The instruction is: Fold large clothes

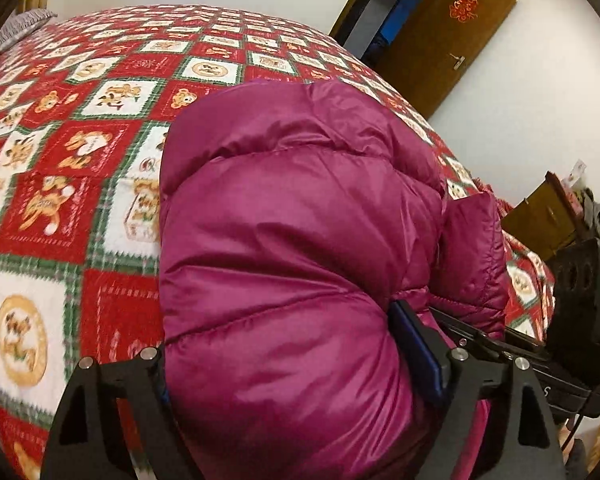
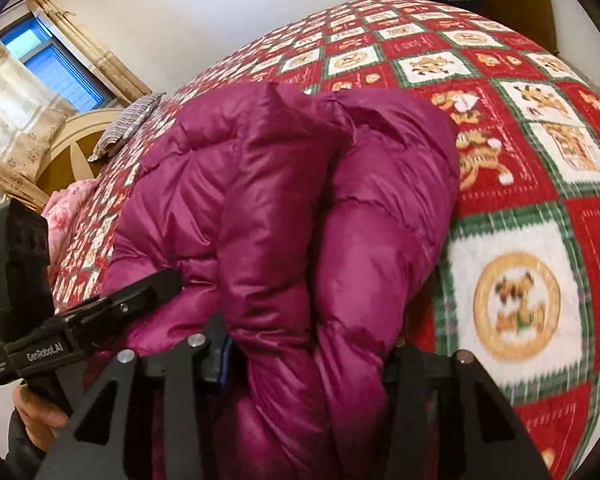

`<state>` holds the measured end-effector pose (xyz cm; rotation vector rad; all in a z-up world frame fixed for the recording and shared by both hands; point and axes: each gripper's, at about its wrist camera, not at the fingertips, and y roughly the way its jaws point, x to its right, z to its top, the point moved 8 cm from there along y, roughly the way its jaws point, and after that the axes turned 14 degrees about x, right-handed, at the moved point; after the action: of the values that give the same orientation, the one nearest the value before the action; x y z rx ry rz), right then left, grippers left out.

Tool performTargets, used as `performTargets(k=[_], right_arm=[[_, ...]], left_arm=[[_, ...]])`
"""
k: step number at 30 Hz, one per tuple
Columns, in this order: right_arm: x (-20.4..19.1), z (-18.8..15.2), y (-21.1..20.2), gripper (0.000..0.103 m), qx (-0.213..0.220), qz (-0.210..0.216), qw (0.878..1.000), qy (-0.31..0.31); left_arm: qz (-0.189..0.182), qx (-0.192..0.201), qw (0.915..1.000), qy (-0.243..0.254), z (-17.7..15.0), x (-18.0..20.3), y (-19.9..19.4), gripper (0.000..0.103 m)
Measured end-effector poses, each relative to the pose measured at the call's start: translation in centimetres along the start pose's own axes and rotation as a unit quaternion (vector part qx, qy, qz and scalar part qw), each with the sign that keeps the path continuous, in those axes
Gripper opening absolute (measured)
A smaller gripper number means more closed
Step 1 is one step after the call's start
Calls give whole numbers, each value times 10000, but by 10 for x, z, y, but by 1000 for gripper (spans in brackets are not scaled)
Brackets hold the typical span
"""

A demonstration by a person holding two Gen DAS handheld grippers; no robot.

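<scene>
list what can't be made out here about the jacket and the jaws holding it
- Left wrist view: the magenta puffer jacket bulges between the left gripper jaws and hides their tips.
- Right wrist view: the right gripper jaws are likewise buried in the jacket's folds.
- Both views: the jacket's near end is cut off by the bottom edge.
- The bedspread prints nearby are blurred.

"GenRobot.AI" is printed in white on the black left tool point(image 2: 112, 312), just beside the magenta jacket point(image 2: 284, 208); smaller print next to it is unreadable.
</scene>
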<state>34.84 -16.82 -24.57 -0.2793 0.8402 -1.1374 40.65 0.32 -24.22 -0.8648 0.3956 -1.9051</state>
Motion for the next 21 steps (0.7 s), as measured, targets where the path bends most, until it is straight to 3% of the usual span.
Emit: performTargets(k=[21], right_arm=[[-2,-26,-47,37,238,-136,9991,318]], left_arm=[[222,178,9984,486,-29,35,-51,77]])
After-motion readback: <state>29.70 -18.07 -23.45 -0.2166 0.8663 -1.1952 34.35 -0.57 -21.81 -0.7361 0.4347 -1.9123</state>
